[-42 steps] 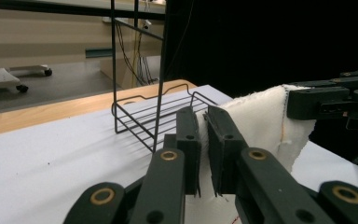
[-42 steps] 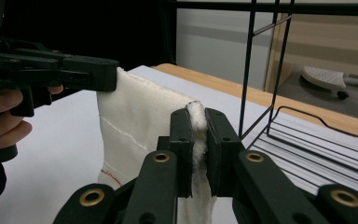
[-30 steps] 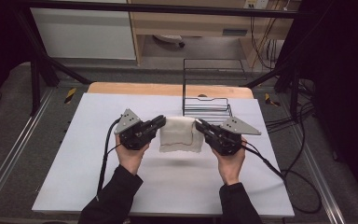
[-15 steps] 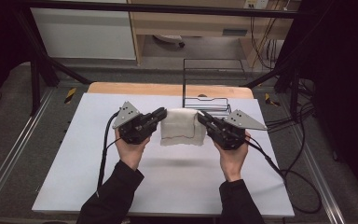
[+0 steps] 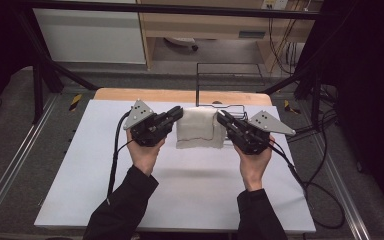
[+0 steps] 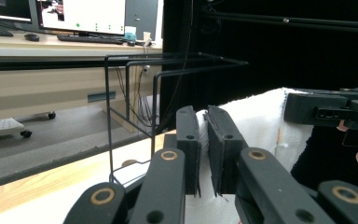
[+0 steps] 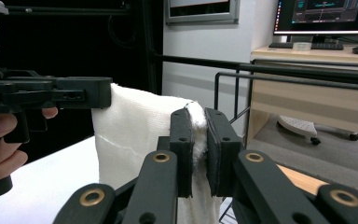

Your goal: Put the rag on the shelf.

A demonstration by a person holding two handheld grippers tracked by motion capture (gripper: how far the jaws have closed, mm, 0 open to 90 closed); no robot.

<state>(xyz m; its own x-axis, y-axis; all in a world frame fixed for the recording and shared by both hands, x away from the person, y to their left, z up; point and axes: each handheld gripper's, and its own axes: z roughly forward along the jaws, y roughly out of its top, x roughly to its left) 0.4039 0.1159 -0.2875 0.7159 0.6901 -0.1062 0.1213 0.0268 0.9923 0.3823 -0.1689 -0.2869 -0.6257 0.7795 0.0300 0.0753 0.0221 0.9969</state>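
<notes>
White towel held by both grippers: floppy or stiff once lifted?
Likely floppy: the white towel hangs slack below its pinched top corners between the left gripper and right gripper. Probably light. The nubby weave should resist slipping.

A white-topped table (image 5: 180, 200) with a pale wooden far edge stands on grey carpeted floor (image 5: 10, 135). Beyond it sit a white cabinet (image 5: 90, 35) and a light wooden desk (image 5: 205, 25) carrying monitors (image 6: 88, 16). Black curtains (image 5: 365, 75) darken the right side.

one white towel (image 5: 198, 129), two grippers (image 5: 176, 114) (image 5: 223, 119), one black wire rack (image 5: 228, 85), one white table (image 5: 180, 190)
</notes>
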